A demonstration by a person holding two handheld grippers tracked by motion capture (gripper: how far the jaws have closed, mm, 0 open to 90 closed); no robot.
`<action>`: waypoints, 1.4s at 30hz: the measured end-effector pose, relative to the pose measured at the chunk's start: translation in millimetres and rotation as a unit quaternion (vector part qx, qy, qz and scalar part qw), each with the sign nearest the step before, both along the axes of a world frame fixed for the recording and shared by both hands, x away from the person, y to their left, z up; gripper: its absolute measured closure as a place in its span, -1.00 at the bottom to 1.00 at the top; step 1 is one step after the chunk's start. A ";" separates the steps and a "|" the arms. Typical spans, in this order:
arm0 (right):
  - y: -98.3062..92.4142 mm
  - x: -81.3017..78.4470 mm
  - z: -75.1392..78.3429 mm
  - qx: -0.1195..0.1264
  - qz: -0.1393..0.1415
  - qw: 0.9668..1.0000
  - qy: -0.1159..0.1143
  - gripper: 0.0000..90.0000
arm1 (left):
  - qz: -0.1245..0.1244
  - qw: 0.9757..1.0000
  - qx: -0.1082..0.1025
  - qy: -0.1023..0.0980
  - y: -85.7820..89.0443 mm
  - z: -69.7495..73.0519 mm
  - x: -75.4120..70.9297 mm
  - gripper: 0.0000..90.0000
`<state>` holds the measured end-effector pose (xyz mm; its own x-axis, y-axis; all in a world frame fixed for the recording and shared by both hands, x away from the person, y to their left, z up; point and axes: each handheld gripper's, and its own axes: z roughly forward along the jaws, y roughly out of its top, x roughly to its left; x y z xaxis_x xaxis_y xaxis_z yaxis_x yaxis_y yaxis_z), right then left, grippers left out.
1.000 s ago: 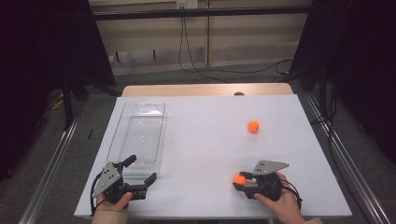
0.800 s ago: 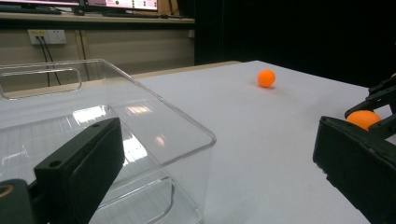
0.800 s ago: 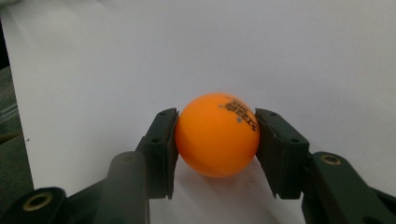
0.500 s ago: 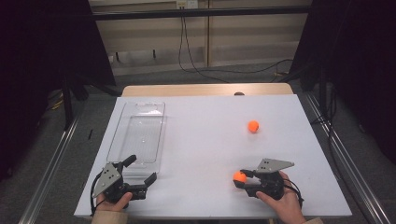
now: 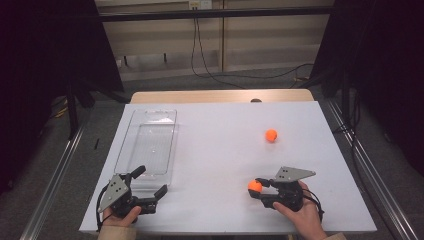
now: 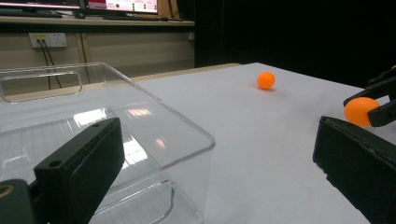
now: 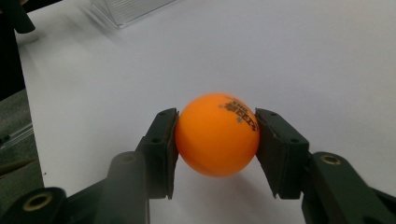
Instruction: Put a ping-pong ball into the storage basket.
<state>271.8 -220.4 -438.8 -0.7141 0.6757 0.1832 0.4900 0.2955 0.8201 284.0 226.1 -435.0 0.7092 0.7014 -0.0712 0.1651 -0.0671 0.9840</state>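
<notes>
The right tongs [image 5: 259,190] are clamped on an orange ball [image 5: 255,186], one pad pressed to each side of it as the right gripper view makes plain, with the printed mark on the ball [image 7: 217,134] turned up and to the right. The ball sits low, just above or perhaps touching the white bench [image 5: 220,150] near the person's edge; a shadow lies under it, but I cannot tell whether it is already clear of the surface. So the pick looks done or all but done for this ball. A second orange ball [image 5: 271,135] lies loose on the bench farther out, well apart from both hands and untouched. The clear plastic tray [image 5: 148,145] stands along the left side of the bench and looks empty in the high view and in the left gripper view, where its near corner [image 6: 201,140] rises just beside the left tongs [image 5: 150,192]. Those left tongs stand wide with nothing between them, resting near the tray's near end. If the work is to gather the balls into the tray, as the layout suggests, then none is in yet: the gripped ball has to be carried across the bench to the tray and let go, and the far ball has to be fetched after it.
</notes>
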 end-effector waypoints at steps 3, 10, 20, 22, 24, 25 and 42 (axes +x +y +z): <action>2.9 2.8 2.3 0.003 0.000 1.000 -0.001 0.14 | -0.002 1.000 -0.002 0.001 -0.6 -0.4 0.1 -0.96; 10.0 6.9 6.2 0.002 0.003 1.000 -0.005 0.14 | -0.002 1.000 -0.004 0.003 0.0 -0.7 0.2 -0.96; 14.9 10.7 9.4 0.005 0.003 1.000 -0.009 0.14 | -0.004 1.000 -0.004 0.002 -1.6 -0.5 -0.1 -0.96; 15.8 11.1 9.8 0.006 0.005 1.000 -0.009 0.14 | -0.005 1.000 -0.004 0.002 -1.7 -0.6 0.0 -0.96; 16.5 11.4 10.2 0.005 0.006 1.000 -0.010 0.14 | -0.005 1.000 -0.004 0.002 -1.8 -0.6 0.0 -0.96; 17.0 11.6 10.3 0.005 0.006 1.000 -0.009 0.14 | -0.005 1.000 -0.003 0.001 -1.8 -0.5 -0.1 -0.96; 25.2 17.8 15.0 0.010 0.007 1.000 -0.013 0.14 | -0.004 1.000 -0.005 -0.002 -1.4 0.2 -0.1 -0.96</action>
